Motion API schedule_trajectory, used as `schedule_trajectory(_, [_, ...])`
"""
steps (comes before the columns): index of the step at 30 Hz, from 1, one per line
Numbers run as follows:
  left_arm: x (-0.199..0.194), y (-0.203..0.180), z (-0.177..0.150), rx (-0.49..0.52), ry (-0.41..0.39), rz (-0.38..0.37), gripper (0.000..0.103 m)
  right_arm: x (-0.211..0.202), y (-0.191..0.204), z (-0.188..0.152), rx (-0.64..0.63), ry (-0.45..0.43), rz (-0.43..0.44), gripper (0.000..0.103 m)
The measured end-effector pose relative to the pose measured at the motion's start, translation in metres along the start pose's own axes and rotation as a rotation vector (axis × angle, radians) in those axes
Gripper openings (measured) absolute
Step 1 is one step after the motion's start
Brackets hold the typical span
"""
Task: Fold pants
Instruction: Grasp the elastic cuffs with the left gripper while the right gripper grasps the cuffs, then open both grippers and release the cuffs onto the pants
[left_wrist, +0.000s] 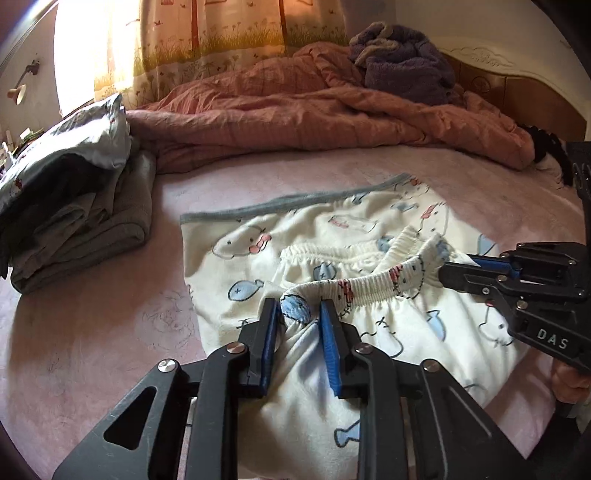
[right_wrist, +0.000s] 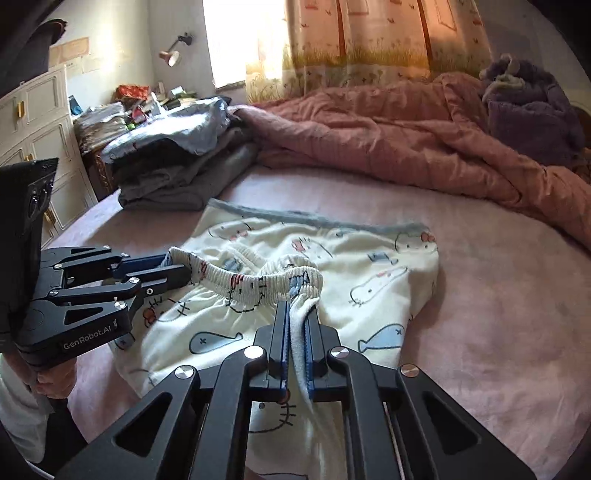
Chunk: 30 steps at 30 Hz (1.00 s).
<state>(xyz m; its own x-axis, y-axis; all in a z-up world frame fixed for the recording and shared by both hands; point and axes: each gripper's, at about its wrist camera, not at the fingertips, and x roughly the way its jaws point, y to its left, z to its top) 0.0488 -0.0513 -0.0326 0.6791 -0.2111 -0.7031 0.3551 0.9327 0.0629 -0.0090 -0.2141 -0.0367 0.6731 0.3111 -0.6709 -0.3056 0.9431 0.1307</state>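
Lying on the pink bed sheet (right_wrist: 498, 295), the printed pajama pants (right_wrist: 369, 273) looked light, soft and limp. Both claws, left (left_wrist: 298, 314) and right (right_wrist: 296, 317), pinched the elastic waistband (right_wrist: 243, 280), judged the firmest hold.

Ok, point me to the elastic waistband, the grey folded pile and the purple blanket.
elastic waistband (left_wrist: 369, 291): left wrist view, on the gathered band between the two grippers.
grey folded pile (right_wrist: 177, 184): right wrist view, on its lower grey layer.
purple blanket (left_wrist: 402, 62): left wrist view, on its bunched middle.
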Motion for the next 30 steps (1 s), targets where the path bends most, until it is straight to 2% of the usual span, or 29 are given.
schedule_trajectory(3, [0.006, -0.002, -0.007, 0.006, 0.010, 0.017, 0.028, 0.012, -0.001, -0.005, -0.005, 0.022, -0.017, 0.010])
schedule_trajectory(4, [0.002, -0.003, -0.007, 0.012, -0.001, 0.027, 0.033, 0.009, 0.001, -0.005, -0.010, 0.016, -0.019, 0.011])
schedule_trajectory(5, [-0.001, -0.004, -0.008, 0.014, -0.011, 0.042, 0.041, 0.006, 0.002, -0.005, -0.016, 0.009, -0.023, 0.018])
schedule_trajectory(6, [-0.004, -0.003, -0.009, 0.014, -0.021, 0.061, 0.043, 0.003, 0.003, -0.006, -0.022, 0.004, -0.038, 0.024])
schedule_trajectory(8, [-0.009, 0.000, -0.013, 0.005, -0.031, 0.081, 0.047, -0.003, 0.001, -0.007, -0.023, -0.021, -0.072, 0.052])
schedule_trajectory(9, [-0.012, 0.002, -0.015, -0.001, -0.033, 0.087, 0.050, -0.007, 0.000, -0.007, -0.021, -0.035, -0.077, 0.054])
schedule_trajectory(11, [-0.023, 0.004, -0.017, 0.004, -0.064, 0.131, 0.061, -0.016, -0.003, -0.006, -0.019, -0.056, -0.083, 0.057])
schedule_trajectory(13, [-0.034, 0.005, -0.018, 0.019, -0.105, 0.168, 0.068, -0.024, -0.007, -0.005, -0.015, -0.083, -0.099, 0.064])
schedule_trajectory(17, [-0.052, 0.019, -0.017, -0.026, -0.137, 0.163, 0.081, -0.039, -0.014, -0.002, 0.007, -0.130, -0.127, 0.067])
schedule_trajectory(20, [-0.061, 0.034, -0.022, -0.074, -0.151, 0.176, 0.081, -0.048, -0.021, 0.000, 0.036, -0.159, -0.133, 0.073])
schedule_trajectory(23, [-0.067, 0.048, -0.030, -0.129, -0.144, 0.161, 0.081, -0.056, -0.026, -0.001, 0.050, -0.174, -0.139, 0.073])
schedule_trajectory(27, [-0.064, 0.056, -0.048, -0.209, -0.095, 0.086, 0.081, -0.061, -0.031, -0.008, 0.079, -0.178, -0.139, 0.082])
schedule_trajectory(30, [-0.056, 0.052, -0.057, -0.218, -0.056, 0.082, 0.081, -0.057, -0.036, -0.018, 0.112, -0.143, -0.131, 0.086])
